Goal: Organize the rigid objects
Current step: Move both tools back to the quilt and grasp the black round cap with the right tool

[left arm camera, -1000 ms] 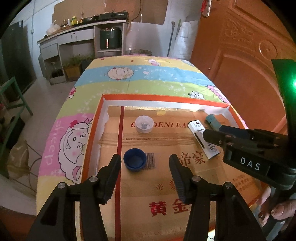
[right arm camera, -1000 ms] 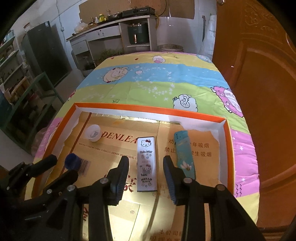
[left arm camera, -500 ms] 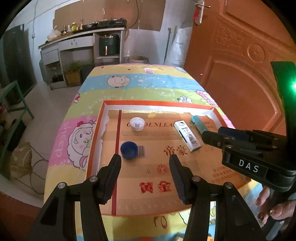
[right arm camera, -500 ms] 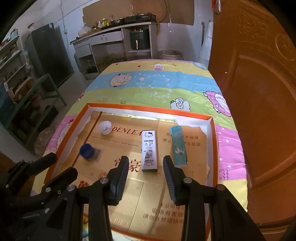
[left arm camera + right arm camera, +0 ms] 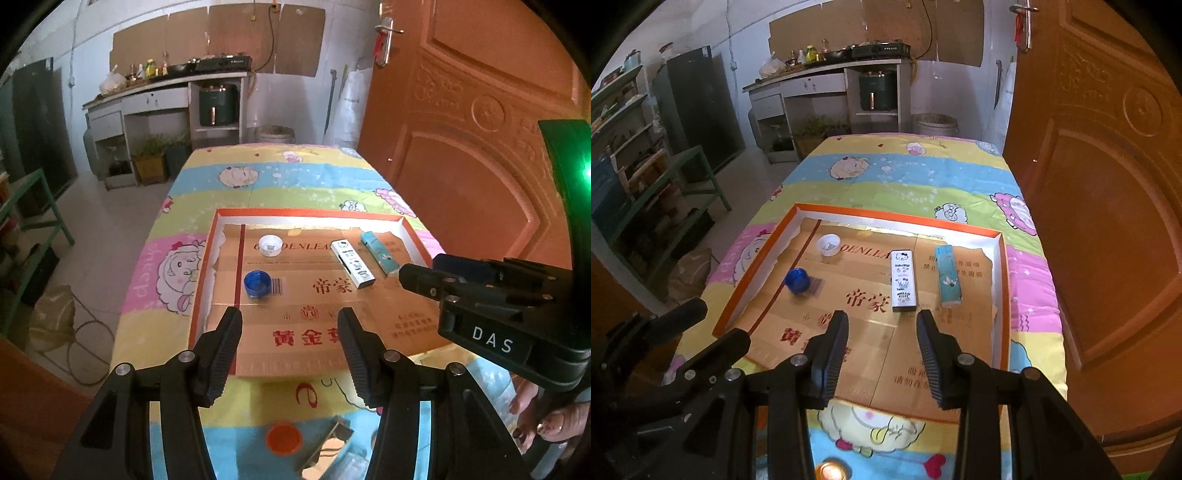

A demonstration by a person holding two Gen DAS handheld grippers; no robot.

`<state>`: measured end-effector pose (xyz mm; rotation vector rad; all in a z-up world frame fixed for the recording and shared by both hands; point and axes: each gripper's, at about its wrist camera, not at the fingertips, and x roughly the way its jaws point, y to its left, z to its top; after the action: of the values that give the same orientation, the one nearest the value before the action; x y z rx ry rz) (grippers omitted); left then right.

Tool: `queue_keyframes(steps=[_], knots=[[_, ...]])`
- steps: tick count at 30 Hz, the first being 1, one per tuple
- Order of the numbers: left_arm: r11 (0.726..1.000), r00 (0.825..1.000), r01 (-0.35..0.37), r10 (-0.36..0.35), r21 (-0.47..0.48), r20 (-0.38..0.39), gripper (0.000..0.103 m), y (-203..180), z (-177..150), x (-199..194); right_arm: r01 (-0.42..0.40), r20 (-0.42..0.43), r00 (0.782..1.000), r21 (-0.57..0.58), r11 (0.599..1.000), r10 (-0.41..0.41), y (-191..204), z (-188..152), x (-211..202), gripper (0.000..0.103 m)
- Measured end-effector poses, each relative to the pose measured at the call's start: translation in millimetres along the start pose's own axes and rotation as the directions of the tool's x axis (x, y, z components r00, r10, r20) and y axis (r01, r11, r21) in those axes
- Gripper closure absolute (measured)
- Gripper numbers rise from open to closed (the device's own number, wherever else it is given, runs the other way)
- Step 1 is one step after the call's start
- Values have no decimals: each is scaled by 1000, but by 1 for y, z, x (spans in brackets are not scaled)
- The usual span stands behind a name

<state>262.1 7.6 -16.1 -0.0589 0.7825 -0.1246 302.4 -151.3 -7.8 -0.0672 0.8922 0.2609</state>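
Both tools, left [image 5: 290, 352] and right [image 5: 882, 354], stood apart and empty. The white box [image 5: 903, 278] lay lengthwise in the tray [image 5: 1003, 295], straight ahead of the right tool, the nearer one.

**Your left gripper hangs empty over the tray**

Your left gripper [image 5: 290, 325] gapes above the orange-rimmed cardboard tray [image 5: 310, 214]. Inside lie a blue bottle cap [image 5: 257, 283], a white bottle cap [image 5: 270, 246], a white printed box [image 5: 352, 263] and a teal box [image 5: 380, 252], side by side.
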Motion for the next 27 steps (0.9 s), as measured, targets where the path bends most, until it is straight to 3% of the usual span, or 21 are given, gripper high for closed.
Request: queue_keyframes(steps=[14, 27], knots=[[999, 998, -17, 15, 27, 66, 47, -11, -20, -62, 1, 40, 999, -8, 1000, -1, 13, -28, -48, 65], [999, 996, -20, 17, 33, 92, 47, -17, -53, -106, 19, 82, 997, -22, 1000, -17, 22, -82, -89, 65]])
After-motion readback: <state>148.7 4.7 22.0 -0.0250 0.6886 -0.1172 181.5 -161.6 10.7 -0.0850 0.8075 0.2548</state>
